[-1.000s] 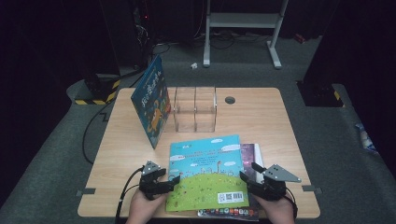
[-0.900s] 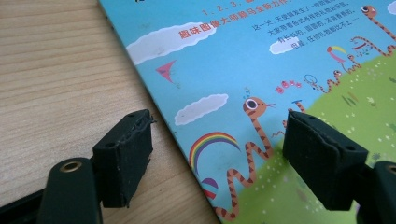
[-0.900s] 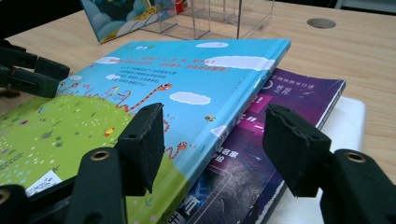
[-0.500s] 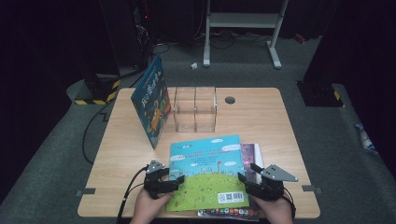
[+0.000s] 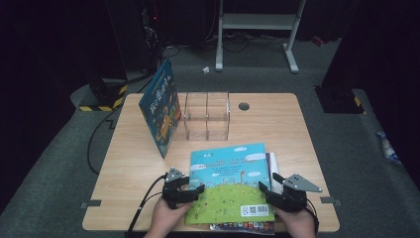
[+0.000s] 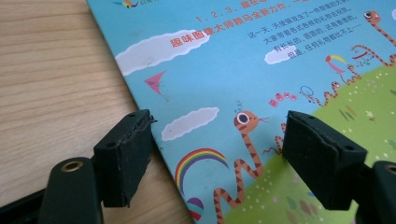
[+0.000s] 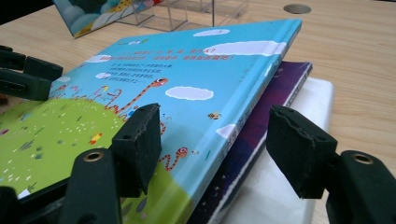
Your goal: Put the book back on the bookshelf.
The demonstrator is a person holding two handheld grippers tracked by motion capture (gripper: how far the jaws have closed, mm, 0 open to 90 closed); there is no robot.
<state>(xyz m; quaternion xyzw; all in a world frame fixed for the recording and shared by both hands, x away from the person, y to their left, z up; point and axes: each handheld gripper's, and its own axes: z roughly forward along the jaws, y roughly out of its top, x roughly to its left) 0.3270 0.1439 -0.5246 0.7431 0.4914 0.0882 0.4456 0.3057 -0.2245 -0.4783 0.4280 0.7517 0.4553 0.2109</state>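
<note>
Blue-and-green, the hardcover picture book (image 5: pixel 230 186) lies on top of a short stack: a dark purple book (image 7: pixel 275 100) under it and a white book (image 7: pixel 299 154) at the bottom, all on the wooden bench (image 5: pixel 277 124).

Left gripper (image 5: pixel 184 191): jaws open, straddling the top book's left edge, one pad over bare bench and the other over the cover. No pad presses on anything.

Right gripper (image 5: pixel 282 196): jaws open, straddling the right edges of the stack. The top book's spine edge and the purple book's edge both lie between the pads.

Risks, as judged from this position:
- Closing the right jaws here could catch the purple book as well, because its edge sits just beside the top cover's.
- A grip on the cover board alone could let the book swing open.
- Uneven lifting could slide the stack.

Clear acrylic organizer (image 5: pixel 207 115), beyond both jaws: its compartments look empty. A blue book (image 5: pixel 161 109) stands leaning against its left wall.
</note>
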